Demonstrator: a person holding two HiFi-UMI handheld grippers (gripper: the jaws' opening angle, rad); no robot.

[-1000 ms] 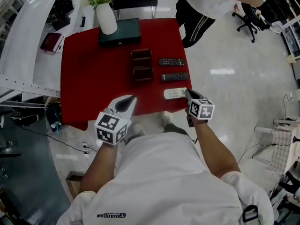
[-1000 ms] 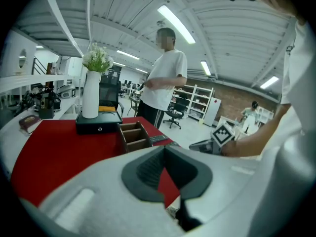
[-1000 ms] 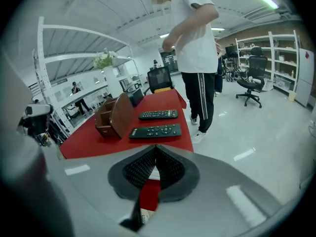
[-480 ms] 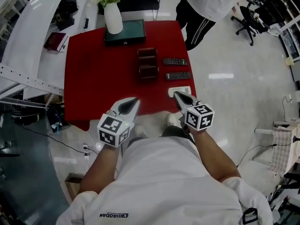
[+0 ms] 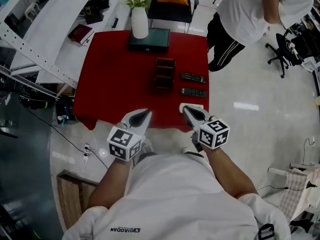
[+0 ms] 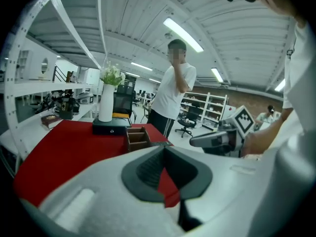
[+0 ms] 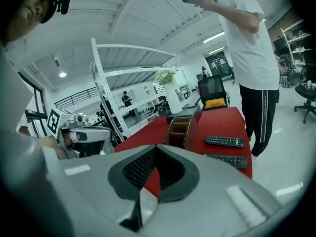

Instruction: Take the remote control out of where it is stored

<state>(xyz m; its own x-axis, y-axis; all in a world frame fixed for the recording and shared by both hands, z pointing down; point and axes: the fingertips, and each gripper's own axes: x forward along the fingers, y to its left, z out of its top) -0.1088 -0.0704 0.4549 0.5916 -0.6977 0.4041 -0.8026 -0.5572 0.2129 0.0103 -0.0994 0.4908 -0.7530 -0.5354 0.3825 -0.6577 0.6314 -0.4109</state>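
Two black remotes (image 5: 194,77) (image 5: 193,92) lie on the red table (image 5: 120,79), right of a brown wooden organizer (image 5: 165,74). A white remote (image 5: 195,105) lies nearest the front edge, partly hidden by my right gripper (image 5: 186,109). That gripper is shut and holds nothing; it hangs above the table's front right edge. My left gripper (image 5: 145,113) is also shut and holds nothing, over the front edge at the middle. In the right gripper view the organizer (image 7: 178,131) and both black remotes (image 7: 225,141) (image 7: 227,159) lie ahead of the shut right gripper (image 7: 155,147). The left gripper view shows the organizer (image 6: 137,138) beyond the shut left gripper (image 6: 164,148).
A white vase of flowers (image 5: 139,21) stands on a black box (image 5: 149,39) at the table's far end. A person in a white shirt (image 5: 255,14) stands at the far right corner. White shelving (image 5: 45,29) runs along the left; cables lie on the floor.
My right gripper has risen and swung left, from beside the white remote to above its near end. The left gripper has lifted a little. The head view has shifted.
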